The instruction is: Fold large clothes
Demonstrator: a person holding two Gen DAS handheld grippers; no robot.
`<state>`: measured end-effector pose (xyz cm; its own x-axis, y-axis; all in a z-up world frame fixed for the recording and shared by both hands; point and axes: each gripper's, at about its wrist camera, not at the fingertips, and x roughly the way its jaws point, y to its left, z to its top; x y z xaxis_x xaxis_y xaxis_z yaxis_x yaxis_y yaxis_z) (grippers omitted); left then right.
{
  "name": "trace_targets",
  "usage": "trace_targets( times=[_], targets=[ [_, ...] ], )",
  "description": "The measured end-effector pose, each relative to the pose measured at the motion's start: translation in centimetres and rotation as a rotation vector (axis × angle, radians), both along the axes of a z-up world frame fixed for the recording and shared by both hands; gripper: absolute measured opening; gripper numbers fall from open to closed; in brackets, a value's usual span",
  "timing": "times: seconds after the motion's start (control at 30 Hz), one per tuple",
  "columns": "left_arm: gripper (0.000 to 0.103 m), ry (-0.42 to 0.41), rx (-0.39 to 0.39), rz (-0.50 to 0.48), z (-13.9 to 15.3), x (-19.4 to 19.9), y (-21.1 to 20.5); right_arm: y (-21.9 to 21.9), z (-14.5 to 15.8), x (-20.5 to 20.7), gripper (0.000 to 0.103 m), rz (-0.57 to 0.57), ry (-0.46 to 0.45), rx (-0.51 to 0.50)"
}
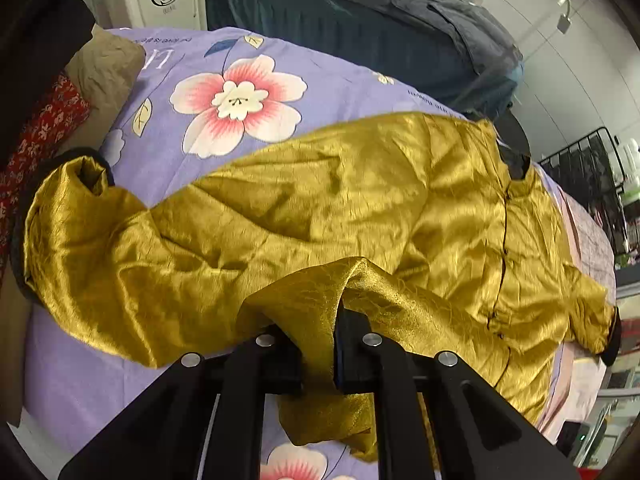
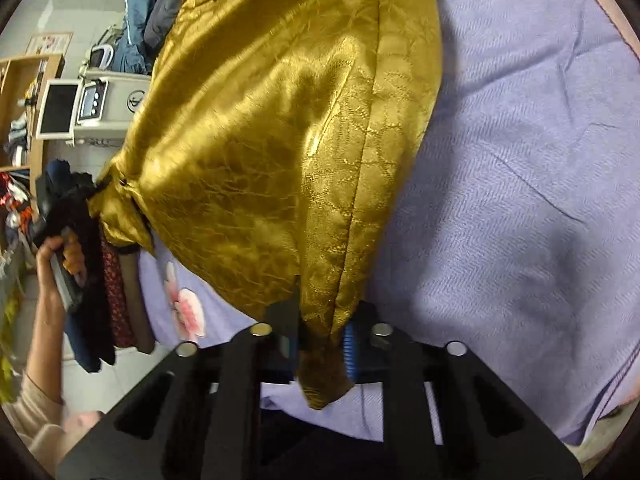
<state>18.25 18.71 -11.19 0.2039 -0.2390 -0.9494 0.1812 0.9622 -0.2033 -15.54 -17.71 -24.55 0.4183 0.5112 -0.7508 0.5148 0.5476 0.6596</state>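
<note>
One gold garment (image 1: 360,208) lies on one lilac sheet (image 1: 168,128), pinched by both grippers, left (image 1: 318,344) and right (image 2: 320,344).

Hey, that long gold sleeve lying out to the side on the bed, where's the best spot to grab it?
Probably at the black-trimmed cuff of the gold garment, coming from beyond its open end. The cuff stands up off the floral sheet, giving a firm edge to pinch, while the rest lies flat and slippery.

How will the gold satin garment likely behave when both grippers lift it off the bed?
The gold satin garment is probably floppy: it sags and creases between the left gripper and right gripper. Its glossy sheen suggests it may slip. It looks thin, likely light, and should drape rather than hold a fold.
</note>
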Motion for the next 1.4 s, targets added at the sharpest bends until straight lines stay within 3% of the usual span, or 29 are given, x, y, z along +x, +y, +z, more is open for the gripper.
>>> trace_targets(
  times=[0.13,0.3,0.4,0.5,0.57,0.63,0.73,0.8,0.87,0.97,1.03,1.13,1.2,1.3,1.4],
  targets=[
    [0.011,0.029,-0.005,-0.066,1.0,-2.3,0.7,-2.4,4.9,-2.1,0.008,0.064,-0.025,-0.051],
    [0.011,0.182,-0.029,-0.163,0.9,-8.1,0.6,-7.4,10.0,-5.4,0.008,0.105,0.047,-0.134],
    [0.011,0.269,-0.009,-0.198,-0.3,-12.3,0.2,-8.2,11.4,-5.8,0.008,0.142,0.104,-0.168],
    [0.011,0.295,0.089,-0.249,-2.5,-15.9,0.1,-7.8,9.9,-6.2,0.008,0.201,0.193,-0.207],
    [0.013,0.253,0.182,-0.306,-4.5,-18.0,0.0,-7.0,8.4,-5.0,0.008,0.215,0.245,-0.241],
    [0.022,0.174,0.247,-0.327,-5.8,-18.9,-0.1,-6.7,6.9,-4.0,0.008,0.208,0.272,-0.295],
    [0.048,0.082,0.317,-0.33,-7.7,-19.5,0.1,-6.4,4.0,-3.2,0.01,0.156,0.316,-0.342],
    [0.07,0.05,0.339,-0.331,-8.5,-19.5,0.5,-6.6,2.1,-3.5,0.032,0.105,0.373,-0.35],
    [0.079,0.023,0.343,-0.333,-8.6,-19.4,1.3,-7.3,1.5,-4.2,0.047,0.062,0.412,-0.36],
    [0.08,-0.022,0.373,-0.319,-7.4,-19.0,3.2,-8.7,3.8,-4.8,0.047,0.001,0.39,-0.398],
    [0.08,-0.084,0.41,-0.283,-5.6,-18.5,4.6,-9.5,6.7,-4.5,0.05,-0.026,0.353,-0.485],
    [0.084,-0.215,0.476,-0.306,-2.9,-18.2,4.1,-9.3,11.2,-2.7,0.064,-0.003,0.216,-0.59],
    [0.088,-0.281,0.443,-0.381,-1.7,-18.0,1.9,-8.3,12.7,-0.3,0.074,0.064,0.139,-0.615],
    [0.088,-0.241,0.361,-0.454,-2.2,-17.2,-2.1,-4.4,12.3,3.0,0.074,0.195,0.096,-0.607],
    [0.088,-0.202,0.317,-0.506,-4.2,-17.4,-6.3,-0.3,9.2,5.5,0.074,0.314,0.113,-0.594]
  ],
)
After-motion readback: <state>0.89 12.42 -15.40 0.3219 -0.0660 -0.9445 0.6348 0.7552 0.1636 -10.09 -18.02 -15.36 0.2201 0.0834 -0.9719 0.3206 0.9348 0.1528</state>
